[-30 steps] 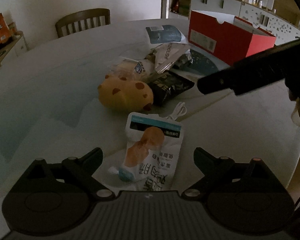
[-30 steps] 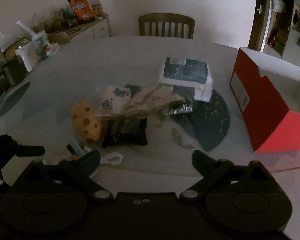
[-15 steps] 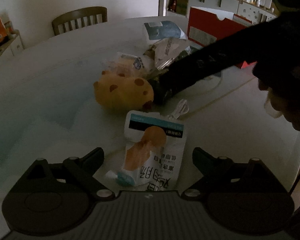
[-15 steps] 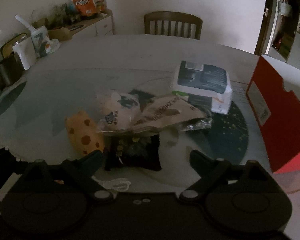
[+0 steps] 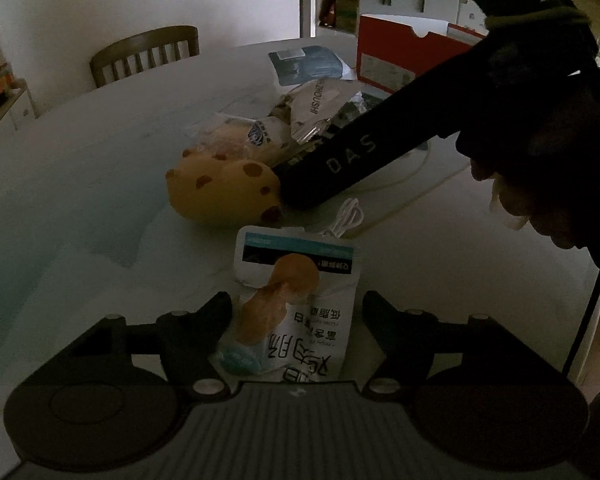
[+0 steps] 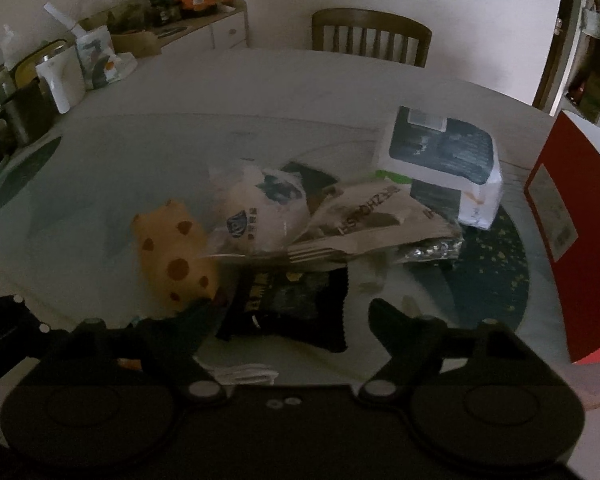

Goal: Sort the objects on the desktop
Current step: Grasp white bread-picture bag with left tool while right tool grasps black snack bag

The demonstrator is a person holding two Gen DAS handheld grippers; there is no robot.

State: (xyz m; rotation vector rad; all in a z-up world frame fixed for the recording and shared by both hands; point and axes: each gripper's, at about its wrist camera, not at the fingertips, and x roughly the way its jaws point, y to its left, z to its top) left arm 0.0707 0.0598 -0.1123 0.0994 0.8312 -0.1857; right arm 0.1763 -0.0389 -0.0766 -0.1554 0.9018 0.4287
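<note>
"DAS" on right gripper [image 5: 336,168]; "ZHOUSH" on grey packet [image 6: 376,220].

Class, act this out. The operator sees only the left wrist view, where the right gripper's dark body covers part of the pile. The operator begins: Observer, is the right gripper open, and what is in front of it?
Observer: It is open. The right gripper has its fingers spread to either side of a black snack packet.
Operator: What lies next to that packet on its right?
Observer: A dark speckled mat lies flat on the table there.
Operator: Is anything at the table's far left?
Observer: A dark mug and a white jug stand there.
</note>
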